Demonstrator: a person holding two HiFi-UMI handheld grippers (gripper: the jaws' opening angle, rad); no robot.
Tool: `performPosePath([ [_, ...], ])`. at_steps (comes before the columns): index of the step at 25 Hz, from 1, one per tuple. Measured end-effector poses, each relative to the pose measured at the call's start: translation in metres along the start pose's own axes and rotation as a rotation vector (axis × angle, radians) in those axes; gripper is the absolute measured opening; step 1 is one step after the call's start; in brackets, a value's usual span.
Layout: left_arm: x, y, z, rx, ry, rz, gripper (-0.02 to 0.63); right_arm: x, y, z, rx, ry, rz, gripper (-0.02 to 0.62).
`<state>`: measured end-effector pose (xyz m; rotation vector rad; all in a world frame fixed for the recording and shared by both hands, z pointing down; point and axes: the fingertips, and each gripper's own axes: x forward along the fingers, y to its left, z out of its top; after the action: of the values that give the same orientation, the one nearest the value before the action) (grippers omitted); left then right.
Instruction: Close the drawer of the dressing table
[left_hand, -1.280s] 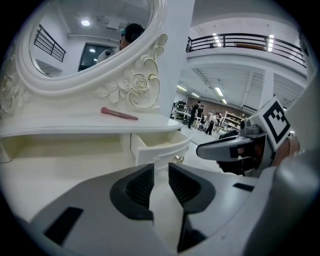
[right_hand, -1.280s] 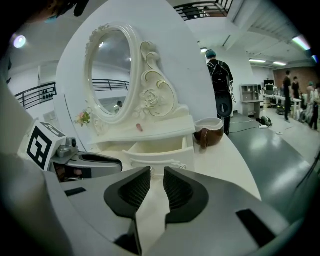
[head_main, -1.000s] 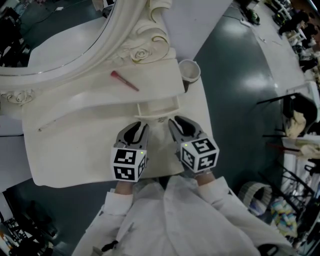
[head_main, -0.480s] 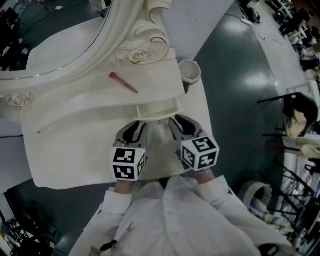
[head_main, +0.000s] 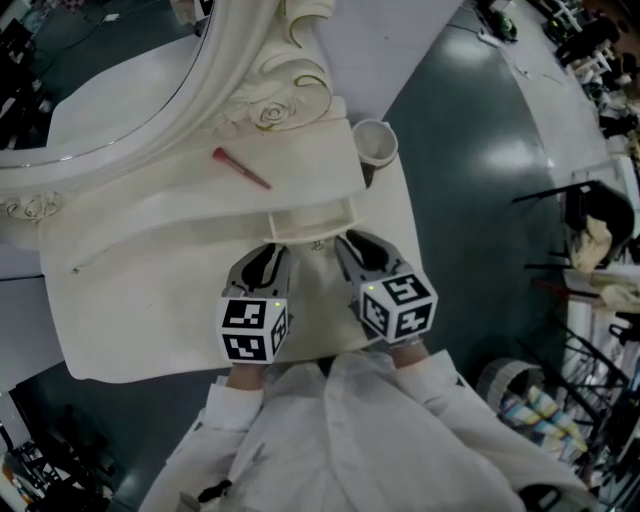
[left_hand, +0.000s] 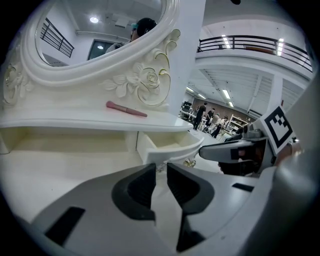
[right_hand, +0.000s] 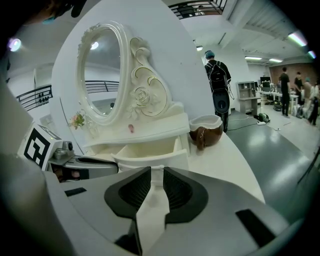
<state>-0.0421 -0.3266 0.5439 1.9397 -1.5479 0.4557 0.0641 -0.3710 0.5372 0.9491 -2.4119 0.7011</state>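
Table: a cream-white dressing table (head_main: 150, 300) with a smooth, matt, curved top was seen from above; its oval mirror frame (head_main: 270, 90), carved with roses and scrolls, stood at the back.
Stick: a slim pink-red cosmetic stick (head_main: 242, 168) was noted lying flat on the raised shelf, well apart from both tools.
Left gripper: the grey, hand-held left gripper (head_main: 268, 250) was held low over the tabletop, just before the drawer's left half. Its ribbed black pads were parted by a narrow gap, and nothing was caught between them.
Drawer: the small cream drawer (head_main: 310, 220), box-shaped with a curved front panel, was found partly drawn out from under the shelf, its inside bare. A small metal knob (left_hand: 189, 162) hung at the front.
Right gripper: the matching right gripper (head_main: 362, 245) was set before the drawer's right half, its jaws likewise slightly parted and empty. Contact with the panel could not be confirmed.
Placement, judged: one tool at each side of the front suggested an even push, so that the drawer would slide in straight and not jam.
Cup: a round cup (head_main: 377, 143), white inside and glossy brown outside, was noted at the table's right edge, clear of the drawer's path.
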Motion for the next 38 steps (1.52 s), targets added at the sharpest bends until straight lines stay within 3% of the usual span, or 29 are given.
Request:
performPosePath([
  [16,0.012,0.011,0.011,-0.047,-0.004,0.020,0.061,0.016,-0.007,0.012,-0.003,0.016,-0.008,0.077],
  [38,0.031,0.032,0.037,-0.027,-0.031,0.065,0.061,0.040,-0.012,0.035,-0.041,0.014,-0.015,0.077],
])
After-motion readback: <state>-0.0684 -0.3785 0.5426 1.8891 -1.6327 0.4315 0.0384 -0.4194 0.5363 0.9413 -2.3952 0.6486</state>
